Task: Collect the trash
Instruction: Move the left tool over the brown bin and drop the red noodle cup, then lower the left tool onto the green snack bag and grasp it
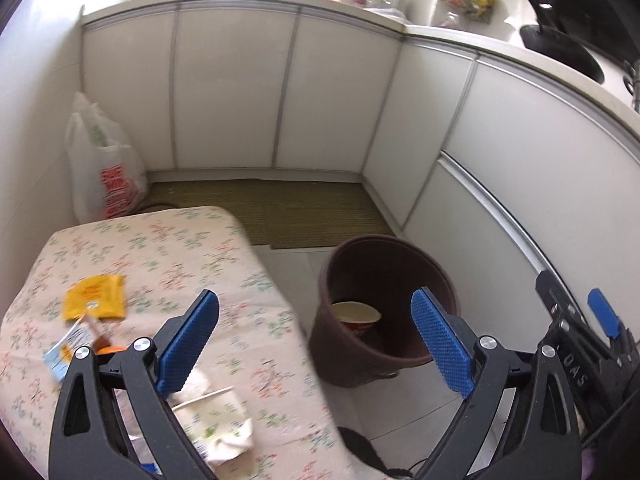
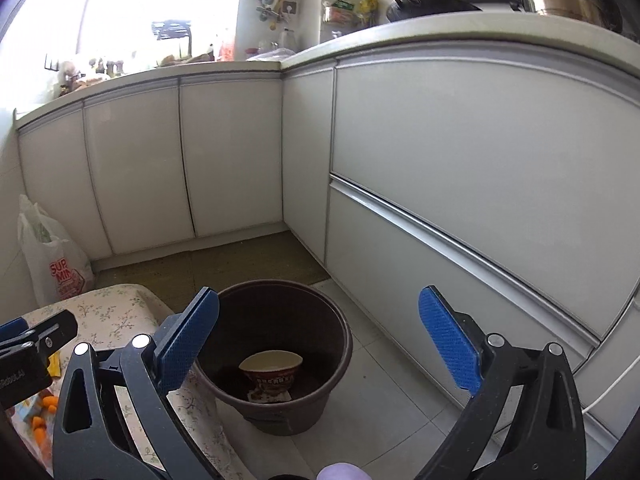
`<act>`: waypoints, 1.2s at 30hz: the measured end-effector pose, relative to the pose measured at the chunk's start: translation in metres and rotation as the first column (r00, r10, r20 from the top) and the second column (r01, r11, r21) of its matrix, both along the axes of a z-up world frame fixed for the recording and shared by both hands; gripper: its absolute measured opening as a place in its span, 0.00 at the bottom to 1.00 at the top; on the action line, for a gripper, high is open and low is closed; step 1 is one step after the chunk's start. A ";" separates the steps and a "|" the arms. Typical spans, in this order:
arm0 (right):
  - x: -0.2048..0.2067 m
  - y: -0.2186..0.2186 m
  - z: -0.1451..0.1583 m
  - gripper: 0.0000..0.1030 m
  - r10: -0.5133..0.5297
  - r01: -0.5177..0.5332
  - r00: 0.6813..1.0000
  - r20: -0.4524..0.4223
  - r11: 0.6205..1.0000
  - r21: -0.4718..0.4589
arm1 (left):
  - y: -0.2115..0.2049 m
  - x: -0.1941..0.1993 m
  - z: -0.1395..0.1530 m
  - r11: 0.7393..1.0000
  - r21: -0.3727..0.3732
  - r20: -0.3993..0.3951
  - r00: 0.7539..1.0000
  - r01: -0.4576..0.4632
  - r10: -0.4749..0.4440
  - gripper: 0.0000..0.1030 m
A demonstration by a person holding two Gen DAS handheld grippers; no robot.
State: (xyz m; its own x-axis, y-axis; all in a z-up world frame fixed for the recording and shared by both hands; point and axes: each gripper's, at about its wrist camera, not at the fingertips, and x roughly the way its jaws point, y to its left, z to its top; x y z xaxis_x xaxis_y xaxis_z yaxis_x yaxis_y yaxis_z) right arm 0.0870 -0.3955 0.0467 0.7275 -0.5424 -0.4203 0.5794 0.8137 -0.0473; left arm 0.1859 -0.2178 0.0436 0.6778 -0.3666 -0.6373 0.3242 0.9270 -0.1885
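A brown trash bin [image 1: 432, 276] stands on the tiled floor beside a low table with a floral cloth [image 1: 192, 248]; an instant-noodle cup [image 1: 356, 316] lies inside it. The bin [image 2: 344, 340] and cup [image 2: 272, 368] also show in the right wrist view. On the table lie a yellow packet [image 1: 96, 296], a small printed wrapper [image 1: 68, 344] and a crumpled white paper cup [image 1: 216, 424]. My left gripper [image 1: 316, 344] is open and empty over the table's right edge. My right gripper [image 2: 320, 348] is open and empty above the bin.
White kitchen cabinets [image 2: 240, 152] wrap the corner behind the bin. A white plastic shopping bag [image 1: 104, 172] stands on the floor at the left, by a green mat [image 1: 280, 208]. Orange bits [image 2: 40, 424] lie on the table at the lower left in the right wrist view.
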 end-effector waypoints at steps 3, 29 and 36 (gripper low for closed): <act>0.007 0.022 0.003 0.93 0.062 -0.062 0.998 0.005 0.998 0.008 | 0.041 -0.016 -0.002 0.998 0.017 -0.005 0.998 -0.060 0.060 0.91; 0.064 0.226 -0.074 0.93 0.529 -0.532 0.769 -0.357 0.841 0.101 | 0.348 -0.066 -0.129 0.935 0.120 -0.491 0.799 -0.334 0.348 0.92; 0.062 0.225 -0.074 0.93 0.537 -0.541 0.760 -0.366 0.835 0.102 | 0.375 -0.106 -0.181 0.865 -0.017 -0.709 0.616 -0.501 0.342 0.91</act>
State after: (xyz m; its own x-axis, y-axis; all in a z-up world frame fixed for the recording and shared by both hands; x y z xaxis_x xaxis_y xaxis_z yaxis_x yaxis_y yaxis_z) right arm 0.1487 -0.1703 -0.0275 0.6946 -0.1132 -0.7105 -0.0166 0.9847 -0.1732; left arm 0.0797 0.1571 -0.1378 0.2138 -0.3184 -0.9236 -0.3793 0.8442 -0.3788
